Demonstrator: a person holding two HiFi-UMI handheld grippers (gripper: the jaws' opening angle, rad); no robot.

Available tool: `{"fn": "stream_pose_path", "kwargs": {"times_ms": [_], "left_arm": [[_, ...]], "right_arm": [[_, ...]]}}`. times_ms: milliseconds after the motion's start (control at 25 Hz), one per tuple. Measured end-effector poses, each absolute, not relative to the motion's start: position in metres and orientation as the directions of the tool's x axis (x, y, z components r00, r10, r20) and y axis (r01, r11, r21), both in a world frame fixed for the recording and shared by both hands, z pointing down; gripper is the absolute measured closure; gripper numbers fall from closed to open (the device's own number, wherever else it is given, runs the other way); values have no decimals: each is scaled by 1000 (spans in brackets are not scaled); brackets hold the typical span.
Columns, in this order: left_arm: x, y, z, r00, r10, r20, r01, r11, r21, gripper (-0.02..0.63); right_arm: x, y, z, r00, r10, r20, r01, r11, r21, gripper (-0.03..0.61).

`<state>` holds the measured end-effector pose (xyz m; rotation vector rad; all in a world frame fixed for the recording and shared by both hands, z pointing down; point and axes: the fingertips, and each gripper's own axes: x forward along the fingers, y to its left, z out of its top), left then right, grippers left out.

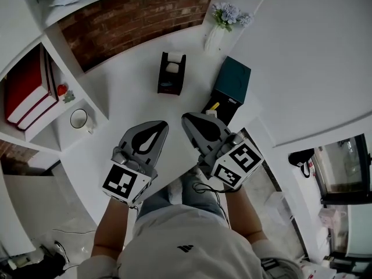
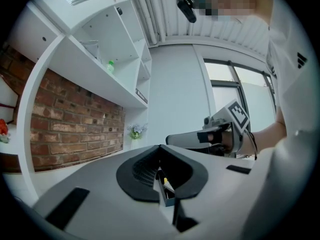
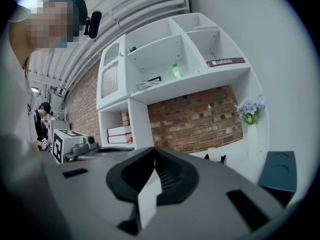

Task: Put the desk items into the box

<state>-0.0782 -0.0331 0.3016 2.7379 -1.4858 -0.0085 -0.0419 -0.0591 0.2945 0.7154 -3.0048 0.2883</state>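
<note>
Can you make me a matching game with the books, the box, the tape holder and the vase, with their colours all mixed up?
Things:
1 books
2 box
3 tape holder
4 vase

Colours:
A black
B white
C red
D teal

Pairs: 1-C; 2-D; 3-A; 4-B

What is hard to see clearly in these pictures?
- Inside of dark teal box: head view, right claw partly covers it; only a yellow bit shows.
- Black tape holder: right gripper view, claw body hides most.
- Small red object on shelf: head view, too small.
</note>
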Motion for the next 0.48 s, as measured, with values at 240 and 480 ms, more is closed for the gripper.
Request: {"fn": "stream_pose_path", "kwargs": {"times_ms": [240, 480], "left_arm": [[-84, -52, 304, 483, -875, 19, -875, -483, 31, 601], [-83, -79, 306, 399, -916, 40, -917, -398, 33, 601]], "right_arm": [[-38, -91, 288, -909, -411, 75, -417, 893, -169, 569], [-39, -129, 293, -938, -333, 100, -346, 923, -171, 569]]}}
